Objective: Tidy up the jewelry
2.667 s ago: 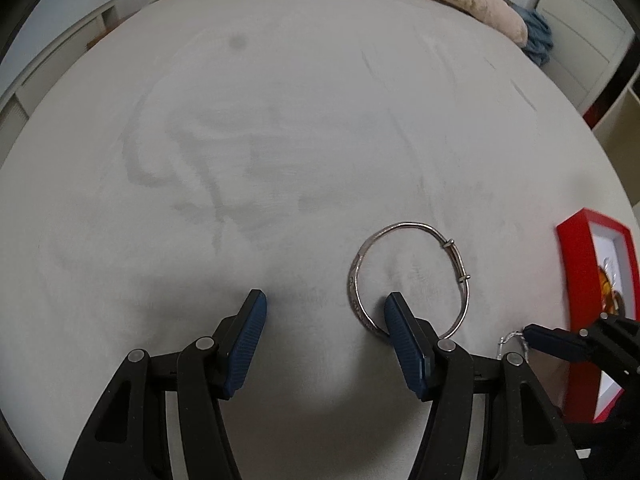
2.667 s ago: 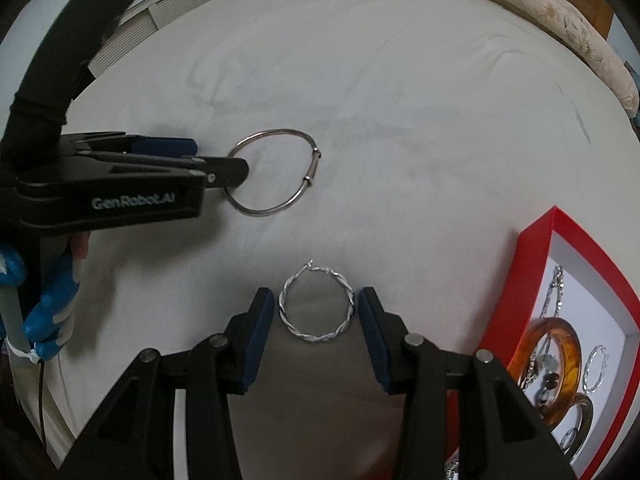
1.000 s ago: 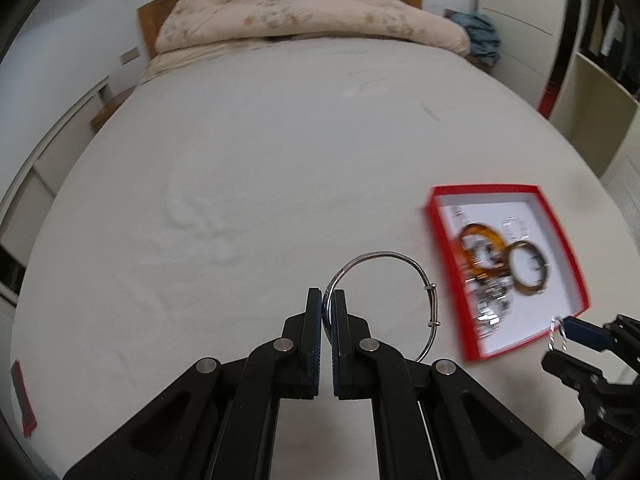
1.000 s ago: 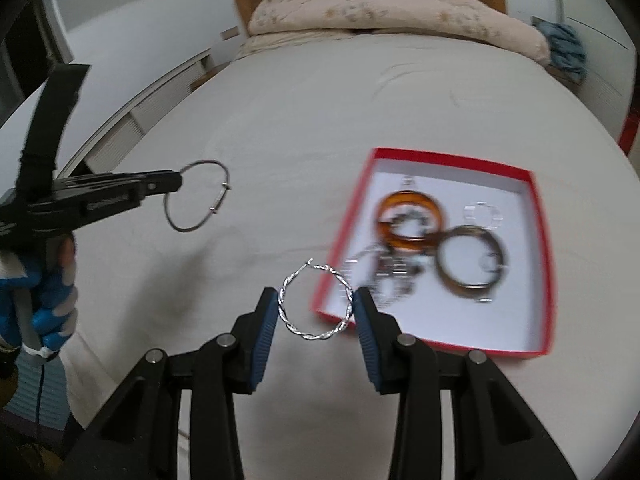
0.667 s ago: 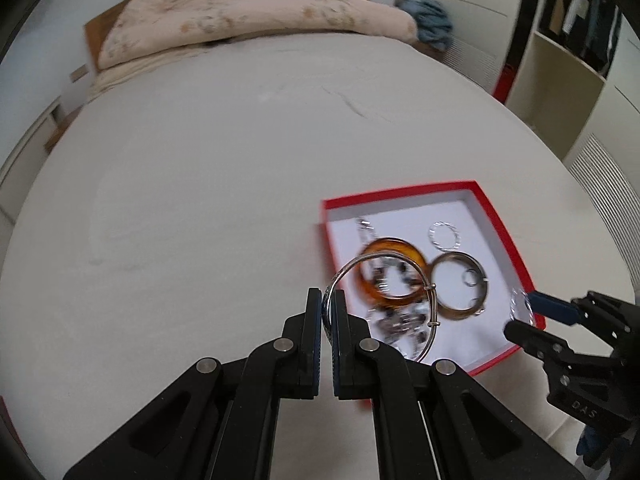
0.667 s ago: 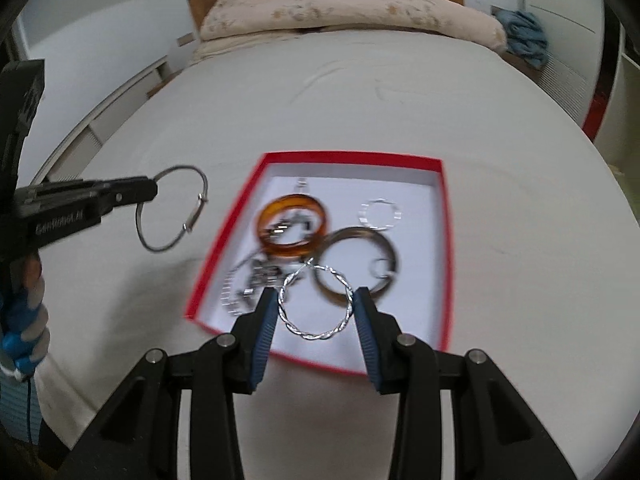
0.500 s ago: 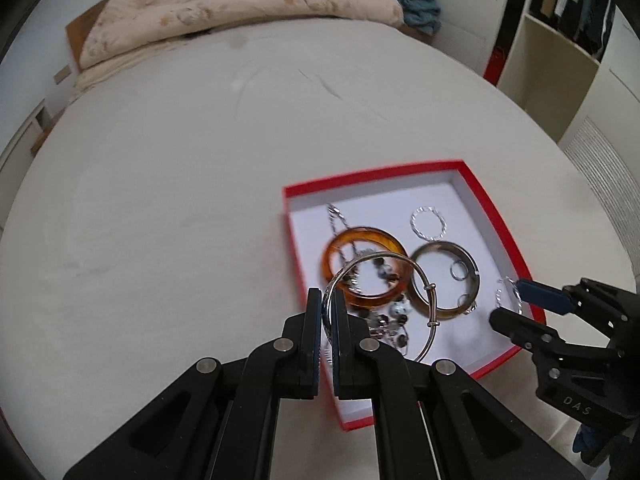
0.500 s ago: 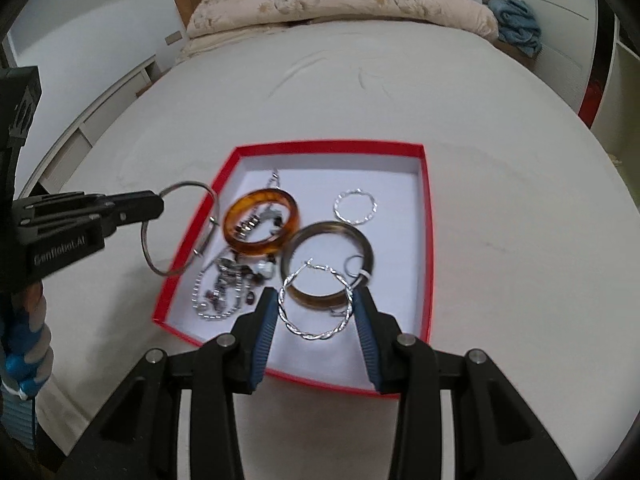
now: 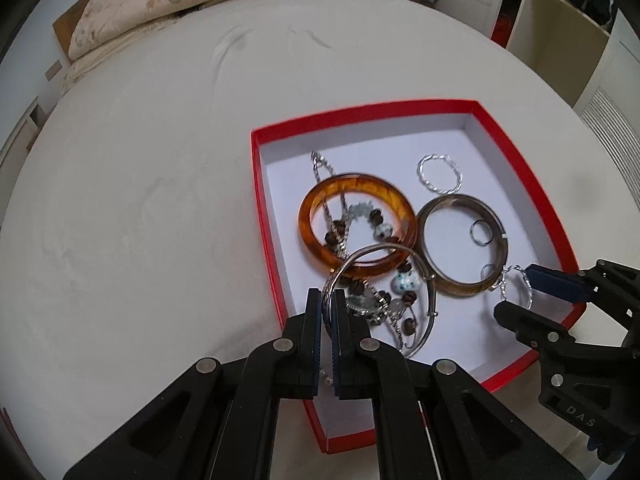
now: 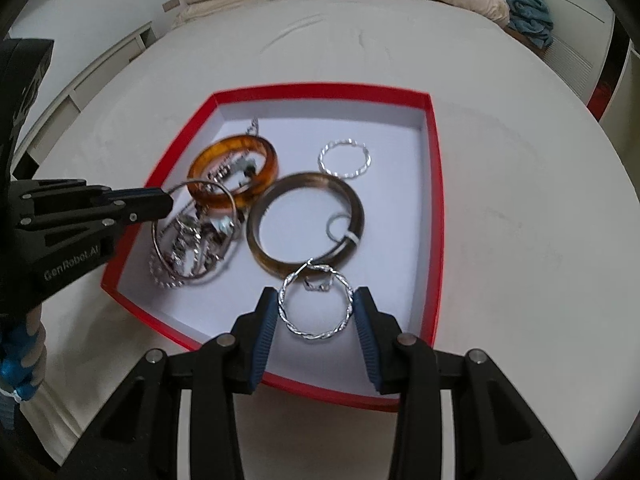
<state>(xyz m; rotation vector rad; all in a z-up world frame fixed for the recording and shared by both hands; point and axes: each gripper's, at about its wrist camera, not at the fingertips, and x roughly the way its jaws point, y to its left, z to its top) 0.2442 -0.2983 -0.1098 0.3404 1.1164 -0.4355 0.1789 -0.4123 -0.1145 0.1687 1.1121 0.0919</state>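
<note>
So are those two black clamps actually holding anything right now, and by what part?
Yes. The left gripper pinches the thin silver bangle by its band. The right gripper clamps the twisted silver hoop across its width, both above the red box.

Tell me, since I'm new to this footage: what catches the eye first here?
The red box on the pale bed, full of bangles and chains, the amber bangle brightest. Above it, the right gripper clamps a twisted silver hoop between its pads, and the left gripper pinches a thin silver bangle by its rim.
</note>
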